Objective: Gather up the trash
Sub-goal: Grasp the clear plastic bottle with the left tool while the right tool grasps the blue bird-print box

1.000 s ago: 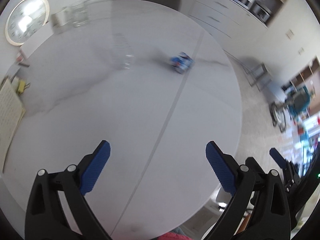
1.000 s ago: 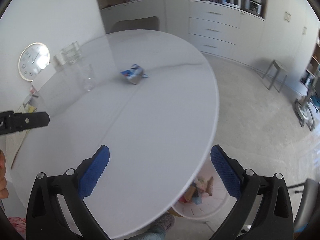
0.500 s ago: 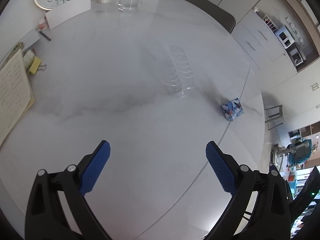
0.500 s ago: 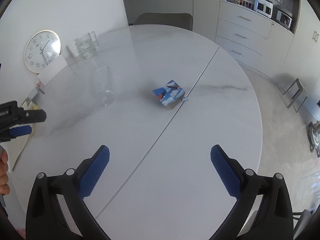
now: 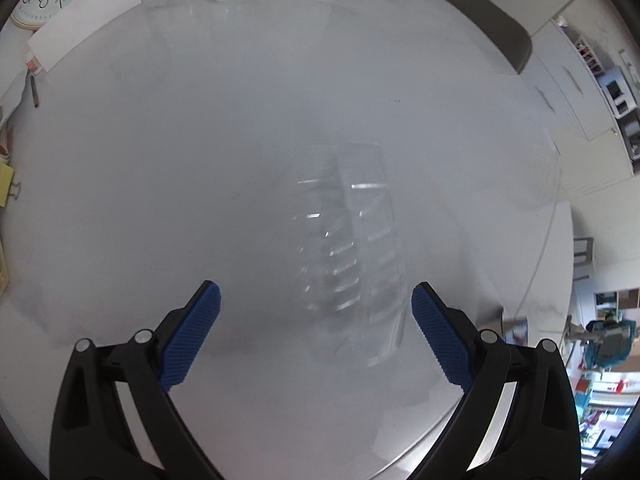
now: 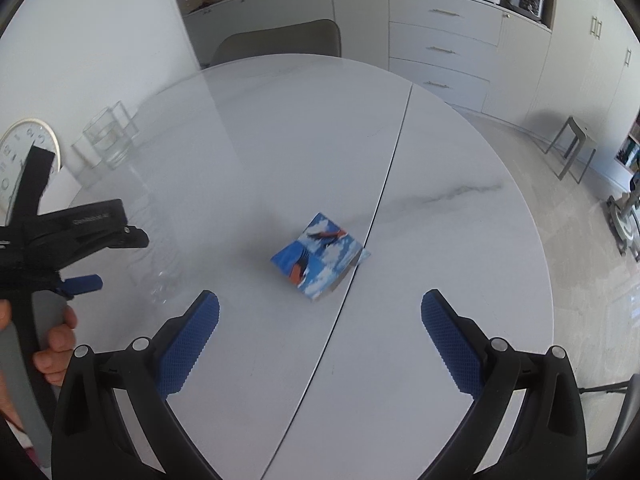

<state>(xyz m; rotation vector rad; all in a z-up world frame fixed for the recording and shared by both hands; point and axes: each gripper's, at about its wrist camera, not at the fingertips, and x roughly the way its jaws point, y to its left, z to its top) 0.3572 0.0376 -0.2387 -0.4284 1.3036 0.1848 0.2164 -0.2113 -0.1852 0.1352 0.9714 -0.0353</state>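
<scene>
From the left wrist, the left gripper (image 5: 316, 312) is spread wide and holds nothing; a clear plastic bottle (image 5: 352, 256), blurred, stands on the white table (image 5: 200, 160) just beyond and between its fingers. From the right wrist, the right gripper (image 6: 320, 316) gapes wide and empty above the table, a blue carton (image 6: 318, 258) lying just ahead of it beside the table's seam (image 6: 384, 196)
</scene>
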